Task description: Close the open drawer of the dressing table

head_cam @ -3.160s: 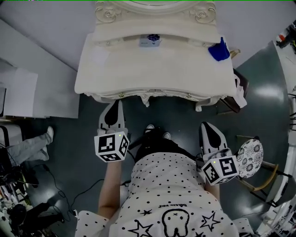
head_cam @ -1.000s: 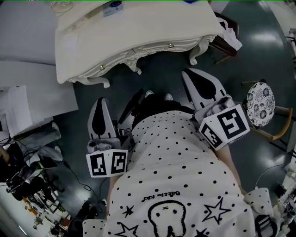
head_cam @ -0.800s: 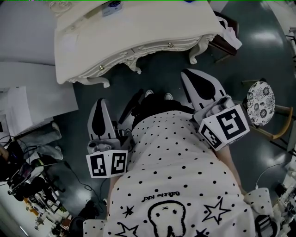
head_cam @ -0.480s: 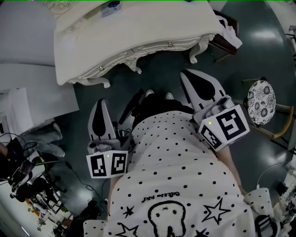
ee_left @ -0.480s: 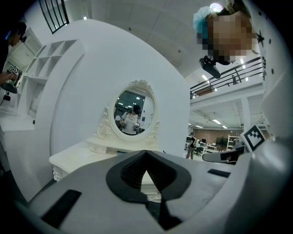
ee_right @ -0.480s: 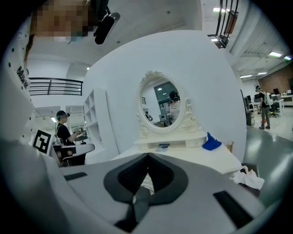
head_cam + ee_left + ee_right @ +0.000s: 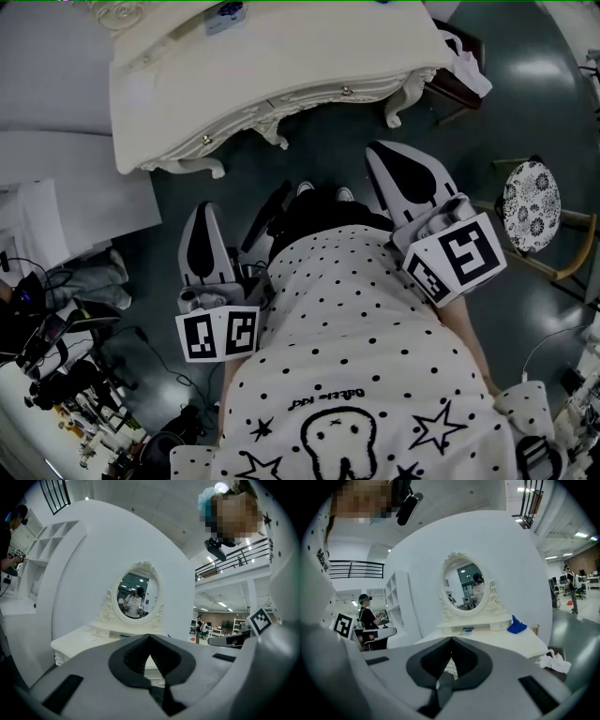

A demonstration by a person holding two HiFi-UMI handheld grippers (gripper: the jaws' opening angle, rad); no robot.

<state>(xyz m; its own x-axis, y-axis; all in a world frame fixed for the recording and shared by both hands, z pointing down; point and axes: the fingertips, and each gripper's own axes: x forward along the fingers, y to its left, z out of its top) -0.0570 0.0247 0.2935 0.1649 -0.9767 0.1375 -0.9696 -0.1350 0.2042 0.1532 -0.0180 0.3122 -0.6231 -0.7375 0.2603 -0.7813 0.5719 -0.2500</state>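
The cream dressing table [image 7: 262, 66] stands at the top of the head view, its carved front flush, with two small drawer knobs [image 7: 347, 91] showing. No drawer sticks out. Its oval mirror [image 7: 137, 595] [image 7: 468, 590] faces both gripper views. My left gripper [image 7: 203, 210] hangs over the dark floor, well short of the table's left front leg. My right gripper [image 7: 376, 150] is held nearer, just off the right front leg. The jaws of the left gripper [image 7: 150, 637] and the right gripper [image 7: 451, 640] are shut with nothing between them.
A blue cloth [image 7: 516, 626] and a small box [image 7: 465, 631] lie on the tabletop. A stool with a patterned seat [image 7: 530, 204] stands at the right. White boards [image 7: 66, 202] lie on the floor at the left, beside another person's legs [image 7: 94, 281] and cables [image 7: 56, 375].
Since the oldest frame I stand farther back and turned, so the table sits higher and tilted in view. Over the last second neither gripper has moved.
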